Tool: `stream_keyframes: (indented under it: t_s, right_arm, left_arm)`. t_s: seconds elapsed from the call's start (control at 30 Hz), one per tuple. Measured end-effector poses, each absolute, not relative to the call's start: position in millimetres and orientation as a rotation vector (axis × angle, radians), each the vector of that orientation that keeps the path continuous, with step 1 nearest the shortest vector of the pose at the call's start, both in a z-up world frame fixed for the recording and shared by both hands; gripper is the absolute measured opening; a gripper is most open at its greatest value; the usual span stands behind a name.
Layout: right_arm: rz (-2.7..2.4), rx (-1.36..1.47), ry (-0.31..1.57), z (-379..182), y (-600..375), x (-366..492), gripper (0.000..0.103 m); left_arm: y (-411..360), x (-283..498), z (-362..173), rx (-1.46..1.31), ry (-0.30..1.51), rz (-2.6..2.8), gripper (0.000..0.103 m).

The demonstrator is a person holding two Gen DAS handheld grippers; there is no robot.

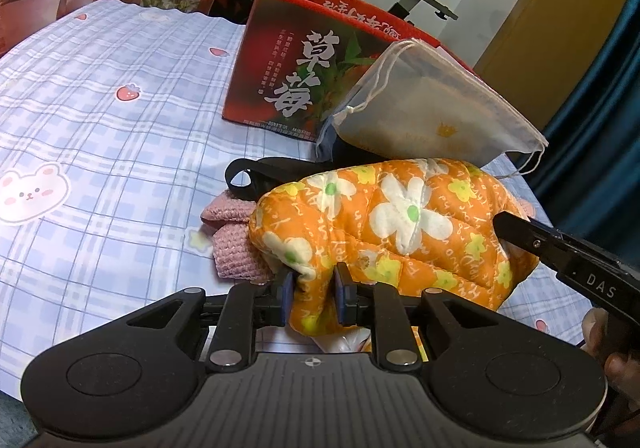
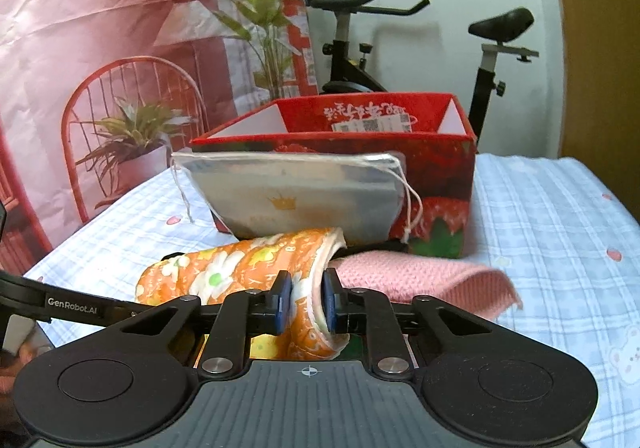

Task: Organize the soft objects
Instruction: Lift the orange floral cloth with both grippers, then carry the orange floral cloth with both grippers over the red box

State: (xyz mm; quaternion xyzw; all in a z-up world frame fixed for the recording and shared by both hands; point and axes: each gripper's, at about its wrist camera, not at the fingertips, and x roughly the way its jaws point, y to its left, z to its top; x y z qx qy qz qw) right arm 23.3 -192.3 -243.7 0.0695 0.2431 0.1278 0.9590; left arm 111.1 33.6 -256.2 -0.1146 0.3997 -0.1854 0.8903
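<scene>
An orange padded cloth with white and yellow flowers (image 1: 400, 224) lies bunched on the checked bedsheet. My left gripper (image 1: 316, 288) is shut on its near edge. My right gripper (image 2: 306, 298) is shut on the cloth's other end (image 2: 240, 268), where the pink lining shows; in the left wrist view its black finger (image 1: 532, 238) reaches in from the right. A pink knitted piece (image 2: 420, 280) lies under the cloth, seen too in the left wrist view (image 1: 236, 244). A white drawstring bag (image 1: 432, 103) leans against the red strawberry box (image 1: 296, 63).
The red box (image 2: 440, 167) stands open-topped behind the pile. A black strap (image 1: 256, 171) pokes out beside the pink knit. An exercise bike (image 2: 360, 59) and a printed backdrop (image 2: 120, 27) stand beyond the bed. The blue checked sheet (image 1: 100, 127) stretches left.
</scene>
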Motion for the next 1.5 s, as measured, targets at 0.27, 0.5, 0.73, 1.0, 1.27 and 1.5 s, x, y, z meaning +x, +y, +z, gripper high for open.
stream_keyframes:
  t_s: [0.27, 0.5, 0.73, 1.0, 1.27, 1.5]
  right_arm:
    - [0.260, 0.141, 0.482, -246.4, -193.4, 21.5, 0.011]
    - [0.267, 0.146, 0.448, -241.2, -194.9, 16.7, 0.010]
    - [0.269, 0.137, 0.418, -235.9, -194.5, 12.9, 0.010]
    - [0.264, 0.136, 0.417, -235.1, -194.1, 12.5, 0.010]
    - [0.264, 0.138, 0.421, -235.3, -196.3, 12.0, 0.010]
    - [0.262, 0.144, 0.386, -224.7, -199.3, 8.8, 0.010]
  left_arm:
    - [30.5, 104.6, -253.8, -0.214, 0.797, -0.384, 0.017]
    - [32.7, 96.2, -240.9, -0.215, 0.743, -0.393, 0.014]
    - [29.8, 88.0, -229.8, -0.194, 0.692, -0.392, 0.014]
    - [29.5, 86.4, -228.5, -0.193, 0.686, -0.393, 0.014]
    - [31.0, 86.3, -224.4, -0.187, 0.674, -0.396, 0.014]
    - [30.7, 80.8, -201.8, -0.156, 0.590, -0.408, 0.013]
